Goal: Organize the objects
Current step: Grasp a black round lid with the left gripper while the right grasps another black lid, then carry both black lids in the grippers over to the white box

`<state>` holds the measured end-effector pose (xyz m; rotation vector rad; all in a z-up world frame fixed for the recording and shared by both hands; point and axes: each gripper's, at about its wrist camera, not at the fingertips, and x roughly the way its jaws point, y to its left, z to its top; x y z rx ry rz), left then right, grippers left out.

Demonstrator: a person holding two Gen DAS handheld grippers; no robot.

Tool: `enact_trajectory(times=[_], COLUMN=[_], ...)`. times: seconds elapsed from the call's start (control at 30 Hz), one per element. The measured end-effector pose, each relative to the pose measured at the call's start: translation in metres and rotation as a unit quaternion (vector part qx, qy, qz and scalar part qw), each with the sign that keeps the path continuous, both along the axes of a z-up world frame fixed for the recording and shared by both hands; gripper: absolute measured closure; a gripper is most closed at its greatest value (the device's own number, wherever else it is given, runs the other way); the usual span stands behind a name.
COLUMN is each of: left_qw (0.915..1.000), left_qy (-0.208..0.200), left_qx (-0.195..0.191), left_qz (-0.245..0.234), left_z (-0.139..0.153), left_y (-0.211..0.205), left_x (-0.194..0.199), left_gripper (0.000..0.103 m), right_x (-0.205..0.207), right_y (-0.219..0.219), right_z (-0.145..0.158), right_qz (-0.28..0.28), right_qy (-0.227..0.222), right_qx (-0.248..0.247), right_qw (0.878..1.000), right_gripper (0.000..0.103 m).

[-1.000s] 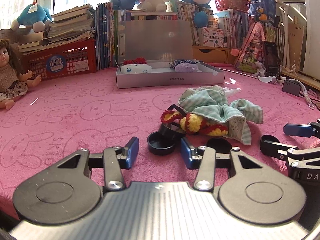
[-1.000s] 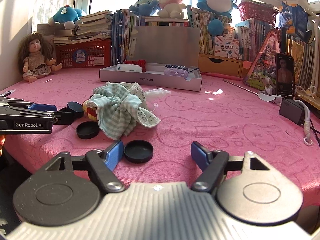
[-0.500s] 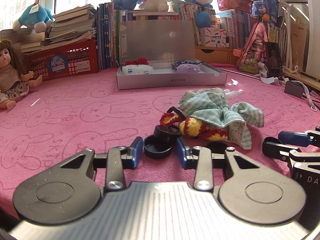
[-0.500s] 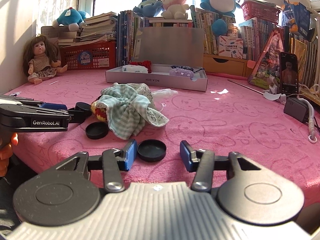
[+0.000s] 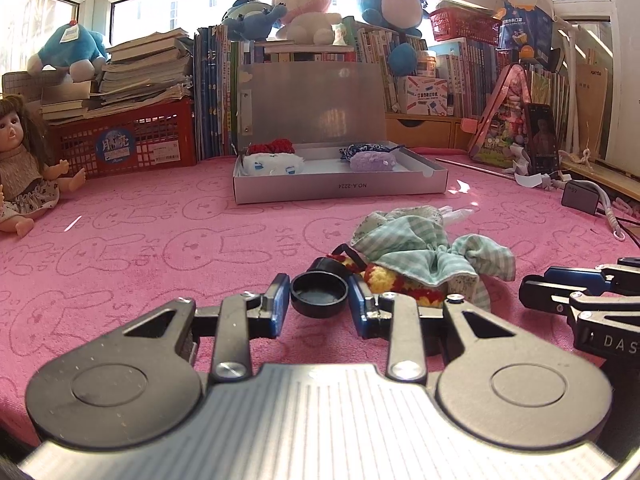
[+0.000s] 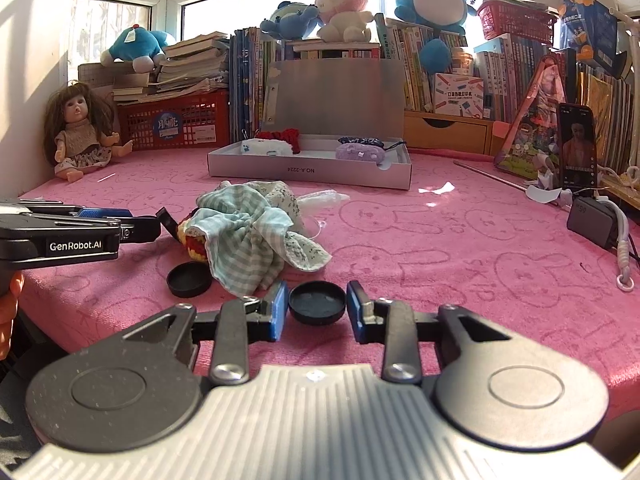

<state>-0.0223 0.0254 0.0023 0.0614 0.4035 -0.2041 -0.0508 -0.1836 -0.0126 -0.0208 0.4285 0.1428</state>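
Since the earlier frames both pairs of jaws have been closing, each on a black round cap, and neither gripper has changed its place much. In the left wrist view the left gripper (image 5: 319,300) now has its blue pads almost together, pressing the two sides of a black cap (image 5: 319,293) that lies on the pink towel (image 5: 160,248) in the lower centre of the frame. Another black cap (image 5: 326,266) stands just behind it, touching the crocheted red and yellow piece (image 5: 394,280). In the right wrist view the right gripper (image 6: 317,306) has narrowed its jaws on a second flat cap (image 6: 317,302), also in the lower centre; the left pad touches it, but whether the right pad presses it I cannot tell. A third cap (image 6: 189,279) lies free on the towel to the left of it, near the green checked cloth (image 6: 248,240). In the middle of both views, further back, the open grey box (image 6: 310,170) holds small plush things. A doll (image 6: 80,132) sits at the left edge.
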Motion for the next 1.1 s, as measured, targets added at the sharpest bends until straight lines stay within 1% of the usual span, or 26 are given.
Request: enact_trajectory(times=[0.27, 0.47, 0.77, 1.1], left_qw=[0.9999, 0.9999, 0.9997, 0.9994], left_qy=[-0.010, -0.006, -0.006, 0.000], left_qx=[-0.001, -0.009, -0.024, -0.033], left_qz=[-0.003, -0.005, -0.009, -0.013], left_z=[0.007, 0.014, 0.031, 0.052], left_y=[0.000, 0.001, 0.005, 0.005], left_x=[0.000, 0.007, 0.037, 0.089], left_gripper=[0.065, 0.065, 0.065, 0.065], right_x=[0.009, 0.019, 0.046, 0.090], right_y=[-0.007, -0.008, -0.013, -0.027], right_z=[0.010, 0.015, 0.024, 0.049], right_qz=[-0.011, -0.013, -0.031, -0.047], right_qy=[-0.009, -0.006, 0.020, 0.028], right_qx=[0.007, 0.006, 0.009, 0.013], right_qw=[1.000, 1.000, 0.999, 0.998], right_gripper=[0.067, 0.067, 0.067, 0.067])
